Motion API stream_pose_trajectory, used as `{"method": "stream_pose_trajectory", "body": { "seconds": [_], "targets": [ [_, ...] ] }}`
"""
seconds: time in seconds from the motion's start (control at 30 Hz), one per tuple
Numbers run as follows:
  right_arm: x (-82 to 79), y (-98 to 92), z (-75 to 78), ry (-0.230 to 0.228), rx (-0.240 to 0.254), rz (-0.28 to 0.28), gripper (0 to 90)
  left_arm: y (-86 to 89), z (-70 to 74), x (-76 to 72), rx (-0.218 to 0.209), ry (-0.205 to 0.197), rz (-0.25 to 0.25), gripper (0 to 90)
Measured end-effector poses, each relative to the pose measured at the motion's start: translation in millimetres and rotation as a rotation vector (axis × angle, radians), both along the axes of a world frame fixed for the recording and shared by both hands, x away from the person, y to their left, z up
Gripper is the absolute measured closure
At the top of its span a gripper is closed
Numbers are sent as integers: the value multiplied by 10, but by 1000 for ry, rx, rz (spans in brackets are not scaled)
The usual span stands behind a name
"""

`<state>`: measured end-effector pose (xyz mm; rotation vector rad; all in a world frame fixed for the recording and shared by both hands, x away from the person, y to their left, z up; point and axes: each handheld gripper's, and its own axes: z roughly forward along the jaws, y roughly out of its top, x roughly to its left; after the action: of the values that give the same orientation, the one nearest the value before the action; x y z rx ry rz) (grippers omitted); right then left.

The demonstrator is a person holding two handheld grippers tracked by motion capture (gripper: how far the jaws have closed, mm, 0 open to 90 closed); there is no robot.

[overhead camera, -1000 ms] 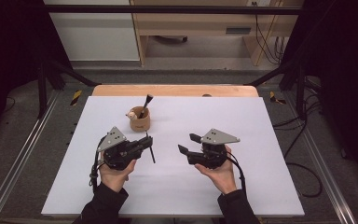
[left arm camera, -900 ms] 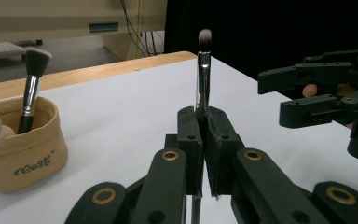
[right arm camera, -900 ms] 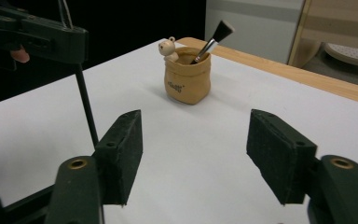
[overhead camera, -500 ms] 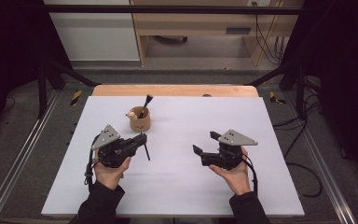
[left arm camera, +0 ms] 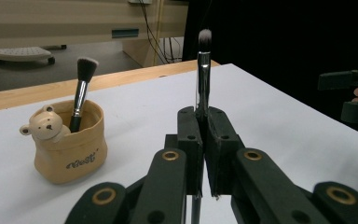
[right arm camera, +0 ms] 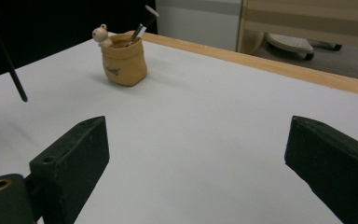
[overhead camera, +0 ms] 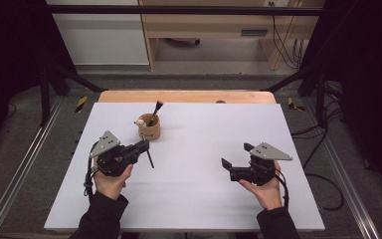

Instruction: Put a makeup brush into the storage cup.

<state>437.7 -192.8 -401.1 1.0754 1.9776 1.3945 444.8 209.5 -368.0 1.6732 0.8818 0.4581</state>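
My left tongs (left arm camera: 204, 154) are clamped tight on the handle of a slim makeup brush (left arm camera: 203, 70), bristles up, so I can drop it handle-first into the tan bear pouch (left arm camera: 67, 140) just beside it on the white bench (overhead camera: 204, 199), where another brush (left arm camera: 81, 91) already stands. My right tongs (right arm camera: 200, 154) have just been opening and stand wide with nothing between them, well apart from the pouch. The pouch bears small dark script I can't make out.
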Motion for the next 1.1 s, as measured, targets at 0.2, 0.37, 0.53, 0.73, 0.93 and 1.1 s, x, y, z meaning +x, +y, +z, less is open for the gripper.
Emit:
{"method": "stream_pose_trajectory", "body": {
  "seconds": [0.2, 0.37, 0.53, 0.73, 0.93, 1.1],
  "targets": [
    [-40, -117, -30, 7, 0, -18, 62, 56, 18, 0, -6, -6, 14, 848],
    [-91, -220, -53, 5, 1, -38, 56, 98, 29, 9, -11, -10, 22, 847],
    [-112, -321, -68, 3, 15, -67, 52, 118, 29, 33, -15, -8, 31, 847],
    [-115, -379, -88, 13, 22, -92, 47, 119, 41, 54, -11, -11, 32, 847],
    [-121, -415, -86, 11, 27, -92, 49, 99, 67, 84, 3, -16, 28, 847],
    [-133, -444, -83, 12, 28, -90, 51, 105, 111, 103, 4, -26, 27, 847]
  ]
}}
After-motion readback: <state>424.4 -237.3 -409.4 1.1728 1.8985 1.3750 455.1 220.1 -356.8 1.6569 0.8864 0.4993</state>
